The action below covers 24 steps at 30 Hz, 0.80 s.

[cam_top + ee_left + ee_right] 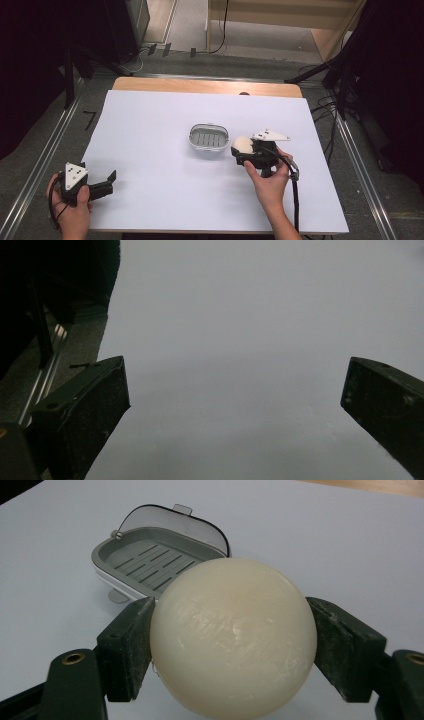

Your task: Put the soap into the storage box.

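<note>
High view: right tool (243, 149) clamped on a cream soap ball (242, 145), just right of an open grey soap dish (208, 137) — left tool (102, 185) apart, spread wide over the worktop (150, 115). Left gripper view: jaws wide apart above bare white surface. Right gripper view: soap ball (233, 635) pinched between both jaws, soap dish (150, 562) just beyond — lid up.

Cream-white soap (233, 637), grey slatted dish (150, 565), perhaps smoky lid (172, 522)

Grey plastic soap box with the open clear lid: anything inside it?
Nothing lies in the grey plastic soap box: its slotted tray is bare, though the round cream soap, clamped in the right gripper, hides its near corner. The clear lid stands open.
</note>
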Available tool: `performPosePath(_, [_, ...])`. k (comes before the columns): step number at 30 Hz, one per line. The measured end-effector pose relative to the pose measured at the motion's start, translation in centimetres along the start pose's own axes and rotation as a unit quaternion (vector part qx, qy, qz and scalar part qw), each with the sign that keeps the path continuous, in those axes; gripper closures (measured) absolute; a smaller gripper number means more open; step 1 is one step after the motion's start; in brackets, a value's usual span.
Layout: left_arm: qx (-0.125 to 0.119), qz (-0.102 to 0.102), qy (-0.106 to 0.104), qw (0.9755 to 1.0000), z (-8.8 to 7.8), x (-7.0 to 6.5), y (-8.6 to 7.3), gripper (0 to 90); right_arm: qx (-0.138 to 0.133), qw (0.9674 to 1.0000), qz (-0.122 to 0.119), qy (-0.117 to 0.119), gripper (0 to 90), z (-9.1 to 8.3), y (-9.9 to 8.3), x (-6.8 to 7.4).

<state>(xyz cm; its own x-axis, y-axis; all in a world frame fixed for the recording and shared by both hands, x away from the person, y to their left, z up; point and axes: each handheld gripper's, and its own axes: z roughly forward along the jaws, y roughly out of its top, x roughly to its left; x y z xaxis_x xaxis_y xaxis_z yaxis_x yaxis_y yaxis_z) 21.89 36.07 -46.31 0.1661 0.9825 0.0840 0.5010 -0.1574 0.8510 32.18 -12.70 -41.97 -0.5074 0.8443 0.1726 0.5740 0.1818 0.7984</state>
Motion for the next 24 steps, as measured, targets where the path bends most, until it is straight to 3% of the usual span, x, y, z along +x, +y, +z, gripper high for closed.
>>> performPosePath(24, [0.000, 0.000, -0.004, 1.0000, 0.0, 0.0, 0.0, 0.0, 0.000, 0.9997, -0.014, 0.019, 24.8, 1.5, 1.7, 2.0])
